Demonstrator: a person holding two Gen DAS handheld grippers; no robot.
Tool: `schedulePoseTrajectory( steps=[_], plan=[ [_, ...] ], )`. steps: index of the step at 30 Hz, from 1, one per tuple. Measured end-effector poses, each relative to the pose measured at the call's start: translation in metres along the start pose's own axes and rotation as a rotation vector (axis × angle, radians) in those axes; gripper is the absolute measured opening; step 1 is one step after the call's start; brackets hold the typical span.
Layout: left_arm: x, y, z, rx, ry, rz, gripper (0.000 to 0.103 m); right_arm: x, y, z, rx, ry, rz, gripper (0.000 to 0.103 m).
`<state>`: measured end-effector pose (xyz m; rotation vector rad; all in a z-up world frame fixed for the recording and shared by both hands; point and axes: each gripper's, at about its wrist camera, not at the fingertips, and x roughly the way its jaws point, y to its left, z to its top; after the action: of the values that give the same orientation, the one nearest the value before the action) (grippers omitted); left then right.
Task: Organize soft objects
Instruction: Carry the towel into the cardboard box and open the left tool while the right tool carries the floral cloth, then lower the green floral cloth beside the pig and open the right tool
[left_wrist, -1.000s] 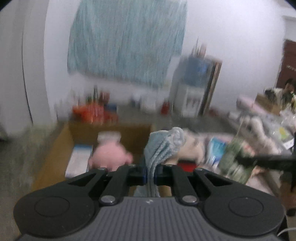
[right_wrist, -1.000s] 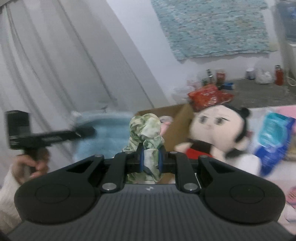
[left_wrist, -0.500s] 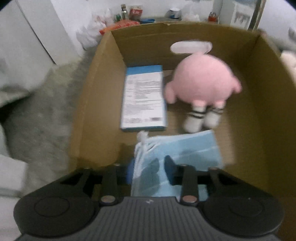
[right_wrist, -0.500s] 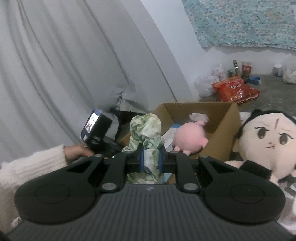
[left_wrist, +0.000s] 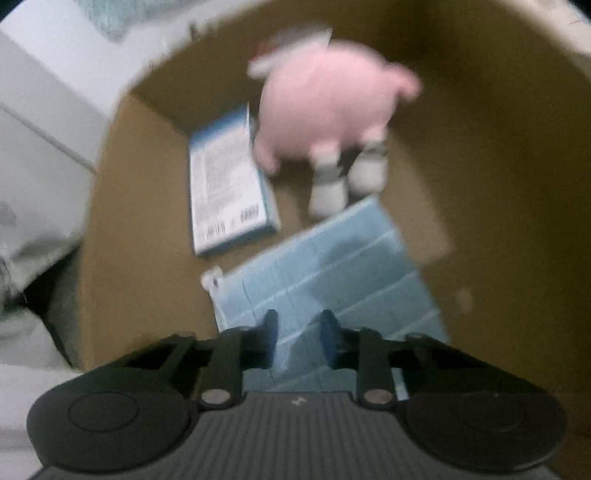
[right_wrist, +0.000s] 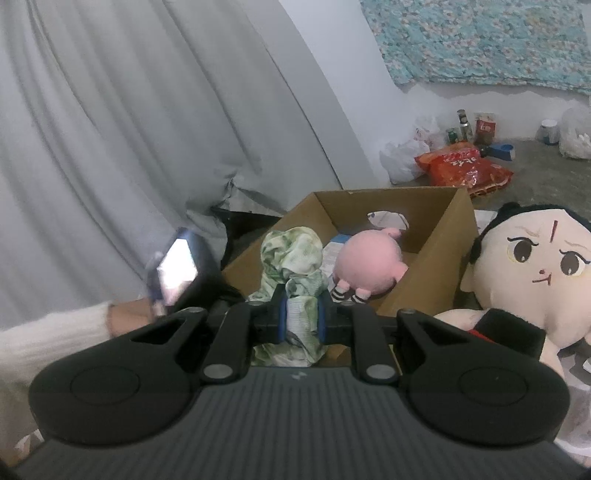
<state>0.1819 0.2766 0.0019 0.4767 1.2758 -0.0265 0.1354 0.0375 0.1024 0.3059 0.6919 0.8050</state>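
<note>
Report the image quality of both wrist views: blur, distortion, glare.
Left wrist view: motion-blurred throughout; the pink plush, blue cloth and cardboard box have smeared edges, with dim box walls. Right wrist view: mostly sharp on the green cloth and big doll; fisheye bends the curtain; a bright screen glares white.

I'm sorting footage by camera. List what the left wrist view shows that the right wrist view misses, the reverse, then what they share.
Left wrist only: the left gripper, jaws just closing, over a light blue cloth lying in the box.
Right wrist only: the right gripper shut on a green patterned cloth, a big-headed doll, a grey curtain.
Both: the cardboard box, the pink plush toy, the blue-edged packet.
</note>
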Motion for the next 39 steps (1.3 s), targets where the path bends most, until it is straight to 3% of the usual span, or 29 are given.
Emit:
schedulePoseTrajectory(
  steps=[3,6,11,17,20,23,26,29,32,34,35,37,39],
  plan=[
    [0.002,0.008,0.004,-0.024,-0.026,-0.009,0.009,0.0,0.004,0.0,-0.022,0.002,0.017,0.014],
    [0.006,0.006,0.008,-0.014,-0.053,0.014,0.002,0.008,0.005,0.001,-0.03,0.012,-0.002,0.014],
    [0.008,0.014,0.015,-0.036,-0.079,0.025,0.002,0.028,0.005,0.009,-0.053,0.044,-0.032,0.014],
    [0.0,0.013,0.015,-0.04,-0.121,0.06,0.005,0.072,0.007,0.04,-0.159,0.128,-0.145,0.014],
    [-0.01,0.018,0.01,-0.085,-0.139,0.042,0.017,0.101,0.005,0.064,-0.23,0.227,-0.208,0.014],
    [-0.022,0.021,0.002,-0.108,-0.188,0.028,0.019,0.136,0.005,0.079,-0.298,0.405,-0.227,0.014],
    [-0.038,0.015,-0.007,-0.102,-0.216,0.015,0.023,0.172,0.011,0.074,-0.49,0.554,-0.383,0.015],
    [-0.041,0.01,-0.009,-0.078,-0.22,0.005,0.024,0.208,0.003,0.062,-0.56,0.75,-0.433,0.014],
    [-0.042,0.006,-0.012,-0.064,-0.233,-0.002,0.029,0.23,0.009,0.049,-0.738,0.824,-0.521,0.025],
    [-0.039,0.003,-0.011,-0.053,-0.237,0.005,0.033,0.244,0.008,0.047,-0.787,0.873,-0.571,0.047],
    [-0.04,0.003,-0.011,-0.048,-0.243,0.007,0.034,0.248,0.009,0.047,-0.822,0.87,-0.604,0.052],
    [-0.04,0.004,-0.012,-0.045,-0.248,0.005,0.036,0.252,0.014,0.048,-0.882,0.855,-0.633,0.077],
    [-0.042,0.005,-0.014,-0.042,-0.249,0.009,0.038,0.249,0.021,0.052,-0.926,0.827,-0.646,0.079]
  ],
)
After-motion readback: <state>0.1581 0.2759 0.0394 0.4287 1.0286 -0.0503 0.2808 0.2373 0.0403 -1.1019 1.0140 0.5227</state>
